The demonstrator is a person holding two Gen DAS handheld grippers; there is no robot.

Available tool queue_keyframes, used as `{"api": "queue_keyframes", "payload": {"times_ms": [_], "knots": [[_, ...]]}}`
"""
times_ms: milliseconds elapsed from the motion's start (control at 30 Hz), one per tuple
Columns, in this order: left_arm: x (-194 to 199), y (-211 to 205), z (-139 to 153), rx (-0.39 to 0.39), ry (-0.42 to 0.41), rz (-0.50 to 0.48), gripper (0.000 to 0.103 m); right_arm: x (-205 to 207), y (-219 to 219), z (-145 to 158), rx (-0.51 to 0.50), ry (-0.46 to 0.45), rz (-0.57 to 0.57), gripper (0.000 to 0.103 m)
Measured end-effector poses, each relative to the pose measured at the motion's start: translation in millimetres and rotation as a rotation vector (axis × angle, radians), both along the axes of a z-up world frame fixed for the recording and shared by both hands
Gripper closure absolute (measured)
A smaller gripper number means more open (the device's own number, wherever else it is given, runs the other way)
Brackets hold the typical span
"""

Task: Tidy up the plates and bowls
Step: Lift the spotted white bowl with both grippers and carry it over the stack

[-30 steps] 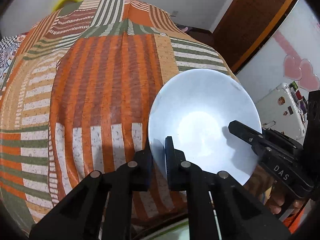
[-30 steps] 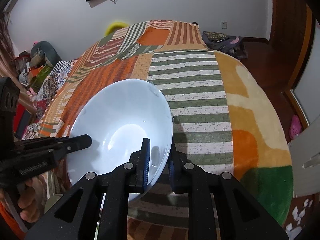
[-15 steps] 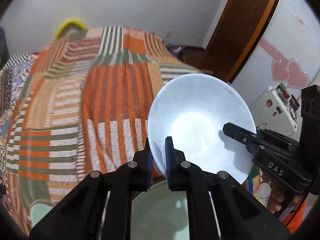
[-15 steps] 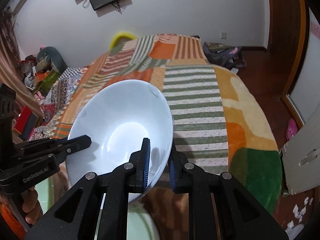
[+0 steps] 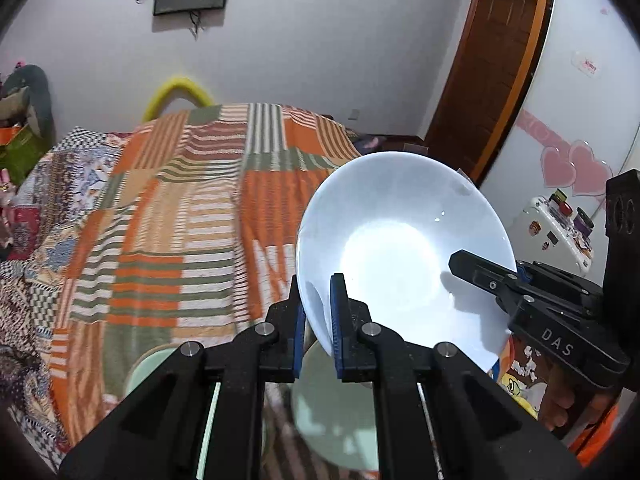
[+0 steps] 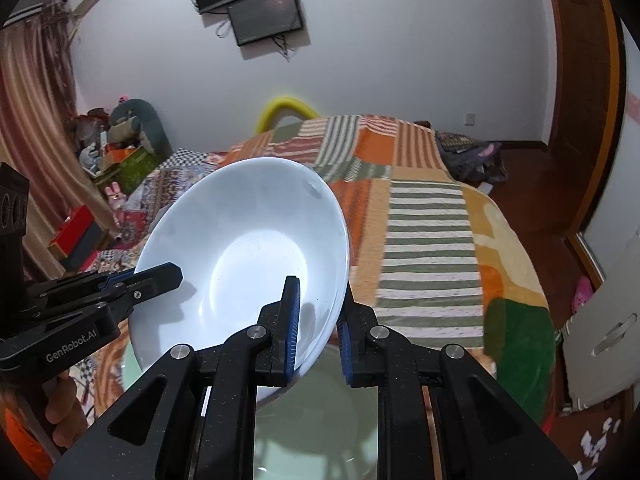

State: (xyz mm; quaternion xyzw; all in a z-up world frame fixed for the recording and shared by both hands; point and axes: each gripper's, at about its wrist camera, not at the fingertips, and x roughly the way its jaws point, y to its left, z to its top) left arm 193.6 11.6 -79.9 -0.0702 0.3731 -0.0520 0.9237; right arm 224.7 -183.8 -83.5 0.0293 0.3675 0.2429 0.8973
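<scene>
Both claws pinch one white bowl [image 5: 404, 256] by its rim. Left claw [image 5: 318, 320] is squeezed tight on the near edge, one finger inside the bowl and one outside. Right claw [image 6: 316, 328] grips the opposite edge the same way. So the bowl hangs tilted between them, up in the air. Below the claws lies a pale green plate [image 5: 336, 420]. Past the bowl is a bed with a striped orange blanket [image 6: 424, 240].
</scene>
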Motion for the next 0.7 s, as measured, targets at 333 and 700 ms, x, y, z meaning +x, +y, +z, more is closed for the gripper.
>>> {"api": "queue_keyframes", "payload": {"times_ms": [333,700], "knots": [[-63.1,46.3,3.3,0.021,-0.017,0.096,0.093,-23.7,47.9,-6.1,0.04,0.003,0.102,0.087],[-89.1,92.4,-21.6,0.035,0.031,0.183,0.093,-42.6,95.3,-26.2,0.03,0.047,0.188,0.087]]}}
